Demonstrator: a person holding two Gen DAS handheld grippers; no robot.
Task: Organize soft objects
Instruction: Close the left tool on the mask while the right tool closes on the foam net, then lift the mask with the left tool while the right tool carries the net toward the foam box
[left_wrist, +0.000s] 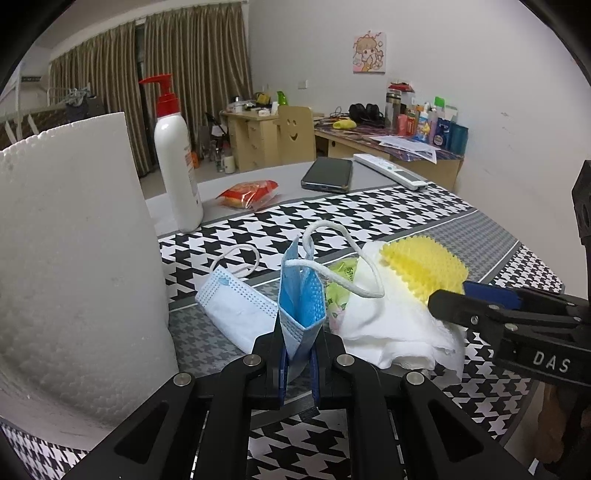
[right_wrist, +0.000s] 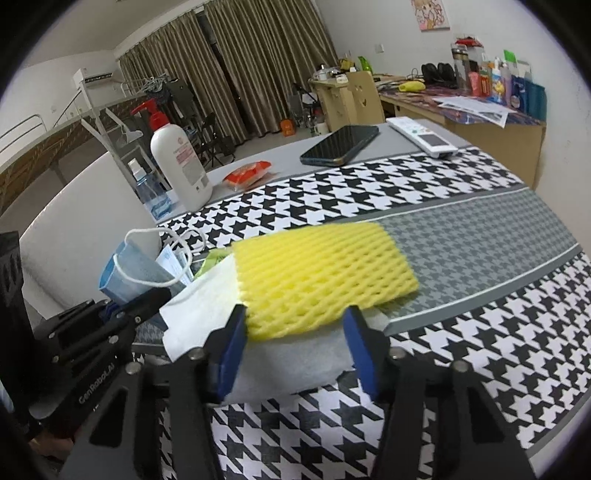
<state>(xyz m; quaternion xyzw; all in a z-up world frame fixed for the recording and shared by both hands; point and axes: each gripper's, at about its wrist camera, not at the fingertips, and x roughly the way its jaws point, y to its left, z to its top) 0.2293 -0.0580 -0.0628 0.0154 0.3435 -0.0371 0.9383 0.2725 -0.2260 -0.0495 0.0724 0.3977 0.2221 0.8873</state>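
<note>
My left gripper (left_wrist: 298, 363) is shut on a folded blue face mask (left_wrist: 301, 295) and holds it upright, its white ear loop sticking up. A second pale mask (left_wrist: 236, 306) lies flat on the houndstooth cloth to its left. To the right is a pile: white tissue (left_wrist: 391, 325), a green packet (left_wrist: 338, 284), and a yellow foam net (left_wrist: 424, 269) on top. My right gripper (right_wrist: 295, 350) is open, its blue pads either side of the near edge of the yellow foam net (right_wrist: 321, 277) on the tissue (right_wrist: 199, 310). The held mask shows at the left (right_wrist: 136, 273).
A big white foam block (left_wrist: 74, 258) stands close on the left. Behind are a white pump bottle (left_wrist: 177, 162), a red snack packet (left_wrist: 247, 194), a phone (left_wrist: 327, 175) and a remote (left_wrist: 389, 171). A clear blue bottle (right_wrist: 151, 192) stands beside the pump bottle.
</note>
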